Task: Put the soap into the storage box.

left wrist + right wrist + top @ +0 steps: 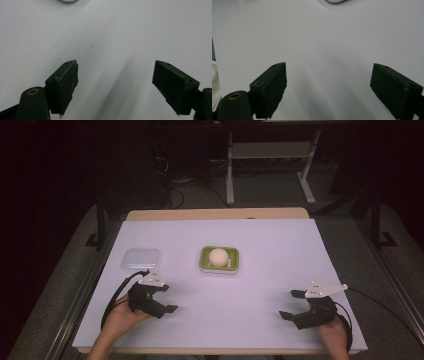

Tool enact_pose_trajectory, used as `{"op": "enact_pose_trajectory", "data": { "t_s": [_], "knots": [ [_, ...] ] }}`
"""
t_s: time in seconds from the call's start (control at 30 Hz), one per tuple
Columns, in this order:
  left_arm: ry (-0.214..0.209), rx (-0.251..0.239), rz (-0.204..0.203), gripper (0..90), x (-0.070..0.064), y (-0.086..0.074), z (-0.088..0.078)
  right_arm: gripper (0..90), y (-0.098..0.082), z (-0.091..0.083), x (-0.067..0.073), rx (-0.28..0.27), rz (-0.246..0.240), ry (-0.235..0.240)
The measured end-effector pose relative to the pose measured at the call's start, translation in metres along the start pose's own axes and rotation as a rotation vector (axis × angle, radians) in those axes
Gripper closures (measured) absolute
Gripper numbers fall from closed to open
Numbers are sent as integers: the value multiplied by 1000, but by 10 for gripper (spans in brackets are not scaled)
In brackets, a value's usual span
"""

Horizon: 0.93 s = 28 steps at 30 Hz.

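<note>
A white egg-shaped ball [218, 256] rests in a small green dish [205, 262] at the middle of the white sheet. My left gripper [168, 298] lies low at the front left, held by a hand, open and holding nothing. My right gripper [290, 304] sits at the front right, also open, pointing left toward the middle. In the left gripper view the left gripper [115, 62] stands wide apart over bare sheet. In the right gripper view the right gripper [329, 64] is likewise spread with nothing between its fingers.
A clear, shallow plastic box [142, 259] lies just beyond my left gripper, left of the dish. The white sheet [260, 245] covers a wooden table [215, 213]. Cables trail from both grippers. Behind the table stands a white desk frame [230, 170] on dark floor.
</note>
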<state>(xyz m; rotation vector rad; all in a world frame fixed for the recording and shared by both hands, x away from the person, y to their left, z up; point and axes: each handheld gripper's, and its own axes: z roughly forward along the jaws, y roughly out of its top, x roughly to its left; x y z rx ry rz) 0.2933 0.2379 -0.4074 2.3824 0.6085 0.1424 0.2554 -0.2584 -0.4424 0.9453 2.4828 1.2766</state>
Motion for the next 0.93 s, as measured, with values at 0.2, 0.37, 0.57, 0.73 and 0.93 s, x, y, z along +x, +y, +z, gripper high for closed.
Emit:
{"op": "enact_pose_trajectory", "data": {
  "t_s": [0.2,0.37,0.57,0.73,0.93],
  "knots": [
    [13,6,1,198,-6,-11,-3,130,1,0,1,-5,-1,5],
    [19,-10,-15,198,-11,-23,-7,130,1,1,2,-1,-4,2],
    [29,-15,-28,205,-13,-36,-6,130,1,0,4,-2,-13,4],
    [24,-28,-48,204,-15,-39,-3,130,2,-3,6,-9,-29,10],
    [48,-26,-23,205,-14,-40,-4,130,2,-4,6,-14,-27,8]
  ]
}}
